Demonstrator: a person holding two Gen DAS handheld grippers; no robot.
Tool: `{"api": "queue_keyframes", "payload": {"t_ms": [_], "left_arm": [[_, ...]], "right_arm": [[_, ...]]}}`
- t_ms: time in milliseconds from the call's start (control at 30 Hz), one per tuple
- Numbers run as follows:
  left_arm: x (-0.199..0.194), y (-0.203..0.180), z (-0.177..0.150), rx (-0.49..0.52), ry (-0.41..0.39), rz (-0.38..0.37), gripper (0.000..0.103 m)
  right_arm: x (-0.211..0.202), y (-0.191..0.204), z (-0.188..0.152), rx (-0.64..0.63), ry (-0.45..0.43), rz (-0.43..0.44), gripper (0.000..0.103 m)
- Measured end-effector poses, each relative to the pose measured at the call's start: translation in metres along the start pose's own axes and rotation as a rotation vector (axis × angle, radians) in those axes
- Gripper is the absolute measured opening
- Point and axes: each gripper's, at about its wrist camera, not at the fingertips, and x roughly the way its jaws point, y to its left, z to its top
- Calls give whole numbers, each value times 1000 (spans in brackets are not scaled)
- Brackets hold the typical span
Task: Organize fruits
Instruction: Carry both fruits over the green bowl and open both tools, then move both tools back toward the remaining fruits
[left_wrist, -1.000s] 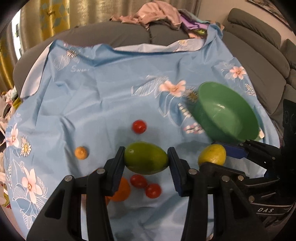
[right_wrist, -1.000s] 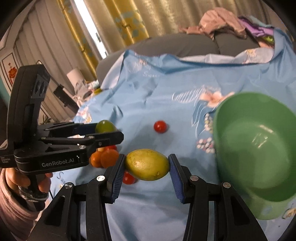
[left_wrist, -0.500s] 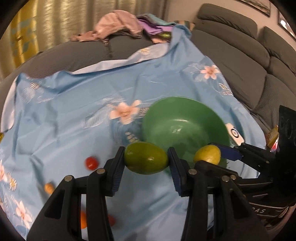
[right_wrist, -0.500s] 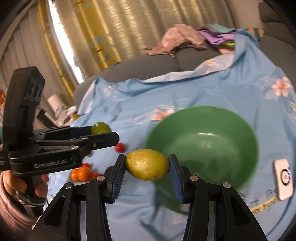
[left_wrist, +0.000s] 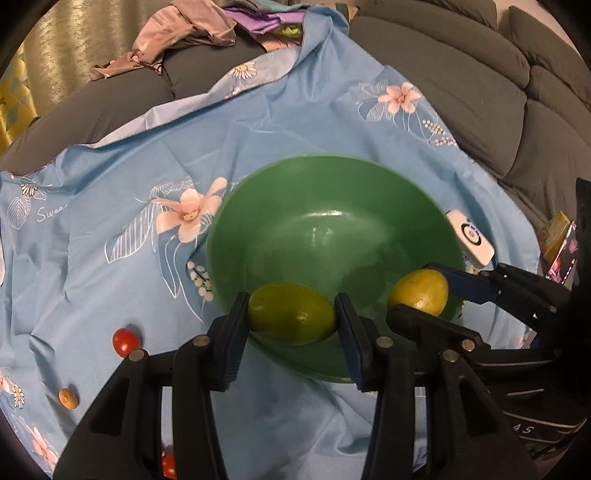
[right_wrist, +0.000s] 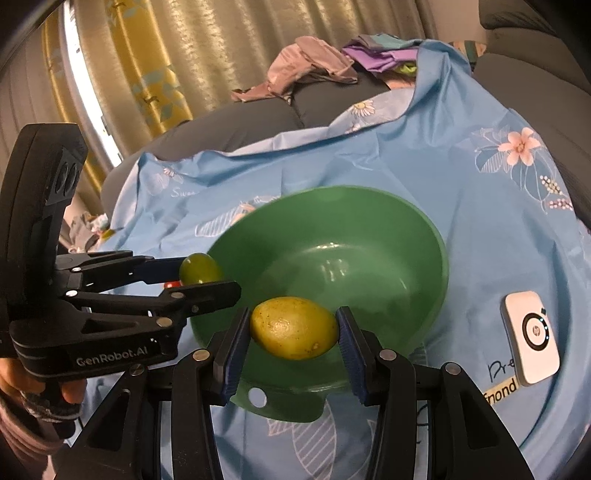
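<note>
My left gripper is shut on a green oval fruit and holds it over the near rim of the green bowl. My right gripper is shut on a yellow oval fruit over the bowl's near rim. Each gripper shows in the other's view: the right one with the yellow fruit on the right, the left one with the green fruit on the left. The bowl's inside is bare.
The bowl sits on a blue flowered cloth over a grey sofa. A red tomato, a small orange fruit and another red tomato lie left of the bowl. A white device lies right of the bowl. Clothes are piled behind.
Both grippers have moved from the loose fruits on the left over to the bowl, each carrying its fruit. They now hang over the bowl's near rim.
</note>
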Motion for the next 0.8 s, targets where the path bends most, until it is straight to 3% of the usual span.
{"api": "queue_keyframes", "payload": {"t_ms": [433,800], "left_arm": [[0,-3,-1,21,-3,19,46],[-22,6,-11,-34,-31,48,76]], "right_arm": [[3,0,-1,4,21,-39,49],[-8,2,-4,25,6,-60,50]]}}
